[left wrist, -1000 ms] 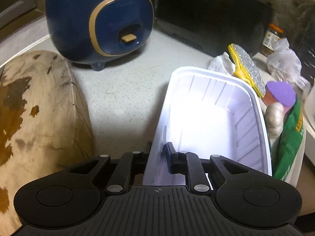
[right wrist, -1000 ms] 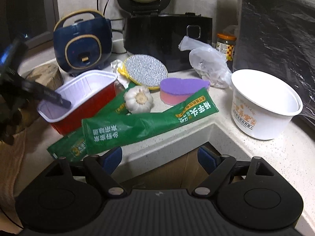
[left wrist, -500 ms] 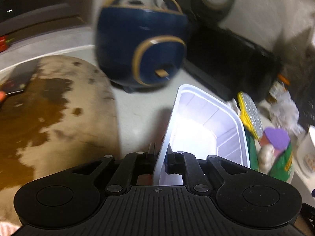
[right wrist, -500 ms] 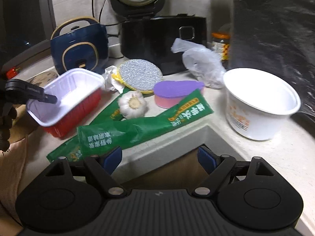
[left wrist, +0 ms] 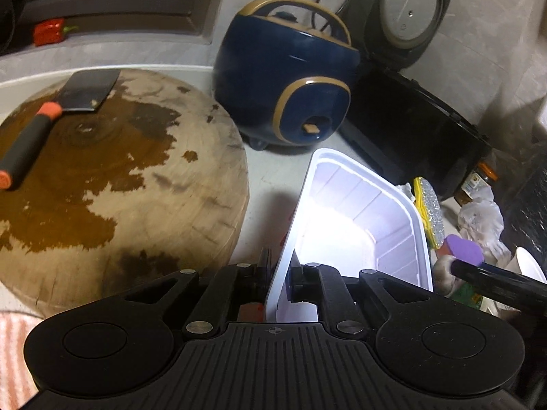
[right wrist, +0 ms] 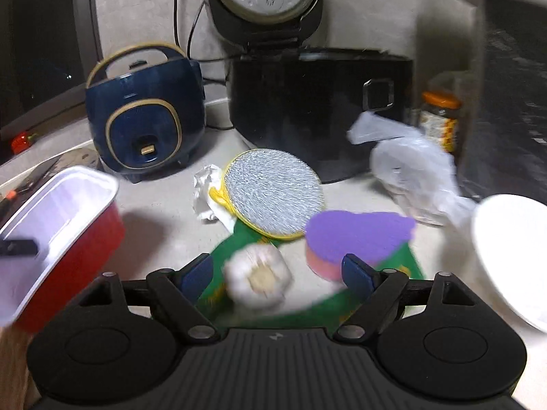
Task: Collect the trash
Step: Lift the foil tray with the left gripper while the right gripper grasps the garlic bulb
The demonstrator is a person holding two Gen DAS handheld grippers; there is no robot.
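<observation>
left tongs clench the near rim of the red takeaway tray, lower centre, lifted as a trash bin — right tongs spread wide above the garlic bulb.

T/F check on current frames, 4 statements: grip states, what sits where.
1. The left gripper is shut on the rim of the food tray. True.
2. The right gripper is holding the garlic. False: its jaws stand open, with the garlic between them.
3. A cleaver lies on the cutting board. True.
4. The black rice cooker's lid is closed. False: it stands open.
</observation>
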